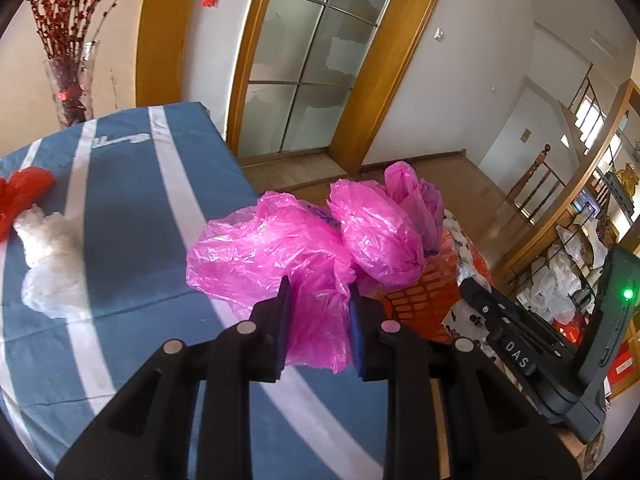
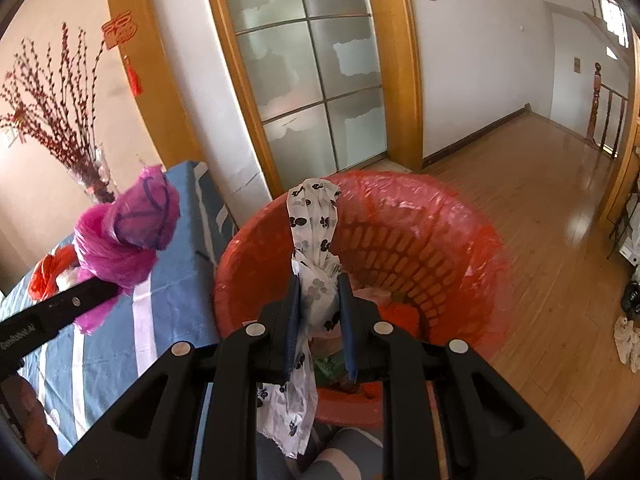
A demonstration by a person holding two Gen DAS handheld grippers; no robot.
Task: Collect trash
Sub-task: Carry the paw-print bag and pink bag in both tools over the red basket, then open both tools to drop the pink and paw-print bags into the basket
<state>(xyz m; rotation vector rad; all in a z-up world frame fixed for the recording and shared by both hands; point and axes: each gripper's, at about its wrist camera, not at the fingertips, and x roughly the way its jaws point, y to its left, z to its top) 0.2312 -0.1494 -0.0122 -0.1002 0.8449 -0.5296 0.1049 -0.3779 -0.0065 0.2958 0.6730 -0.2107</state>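
Note:
My left gripper is shut on a crumpled pink plastic bag, held over the right edge of the blue striped tablecloth. The same pink plastic bag and the left gripper show at the left of the right wrist view. My right gripper is shut on a white plastic bag with black flower prints, held above the open red basket. The red basket sits beside the table, partly hidden behind the pink bag, with the right gripper over it.
On the cloth lie a white crumpled bag and a red bag. A glass vase of red branches stands behind the table. A frosted glass door, wooden floor and a shelf of clutter surround the spot.

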